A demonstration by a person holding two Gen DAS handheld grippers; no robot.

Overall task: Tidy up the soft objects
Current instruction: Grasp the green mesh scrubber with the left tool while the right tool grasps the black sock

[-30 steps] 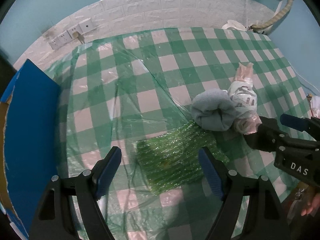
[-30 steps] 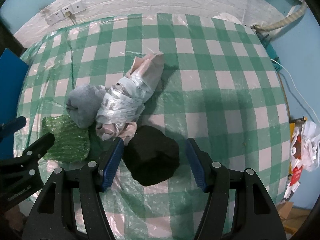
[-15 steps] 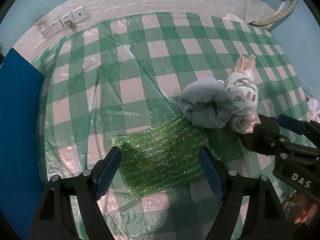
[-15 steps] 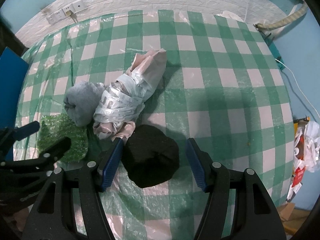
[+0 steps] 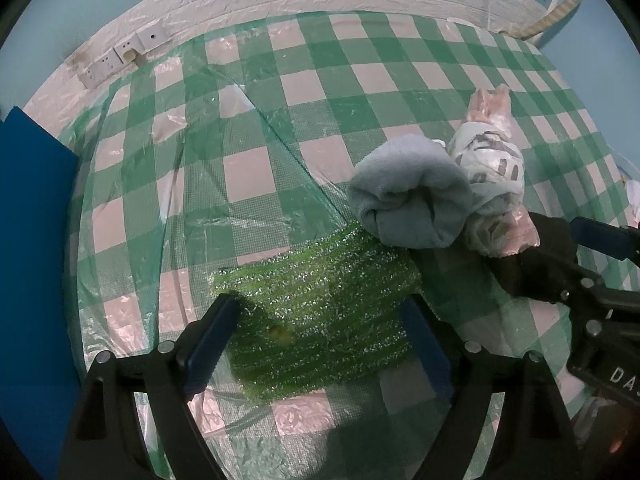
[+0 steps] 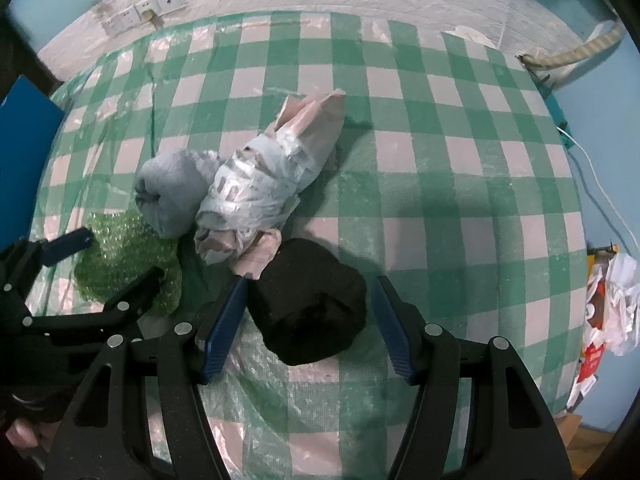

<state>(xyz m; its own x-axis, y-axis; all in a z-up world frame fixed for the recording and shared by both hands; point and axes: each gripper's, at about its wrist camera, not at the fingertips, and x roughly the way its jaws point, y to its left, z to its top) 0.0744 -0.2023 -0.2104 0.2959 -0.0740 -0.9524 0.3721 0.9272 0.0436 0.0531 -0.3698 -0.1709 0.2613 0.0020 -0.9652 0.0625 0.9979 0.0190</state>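
four soft things sat bunched near the front of the counter (image 6: 460,168), on its green checked cover: a green sparkly cloth (image 5: 320,312) lying flat, a rolled grey towel (image 5: 408,196) touching its far right corner, a plastic-wrapped pink bundle (image 6: 264,188) pressed against the towel, and a black rolled cloth (image 6: 312,304) just in front of that bundle. judged from this, the gathering looked well advanced, with the pieces already side by side; what seemed left was tidying the two nearest items into line, and nothing was being carried. the left hand-held gripper (image 5: 320,332) stood released, its jaws spread to either side of the green cloth without pinching it. the right hand-held gripper (image 6: 308,324) was likewise released, jaws straddling the black roll with a gap on each side. compared with a second before, the left tool had advanced toward the green cloth, which now filled the space between its fingers and reached further down the view, where earlier it lay ahead of the tips. the right tool had barely shifted, and the black roll kept its place between the jaws.
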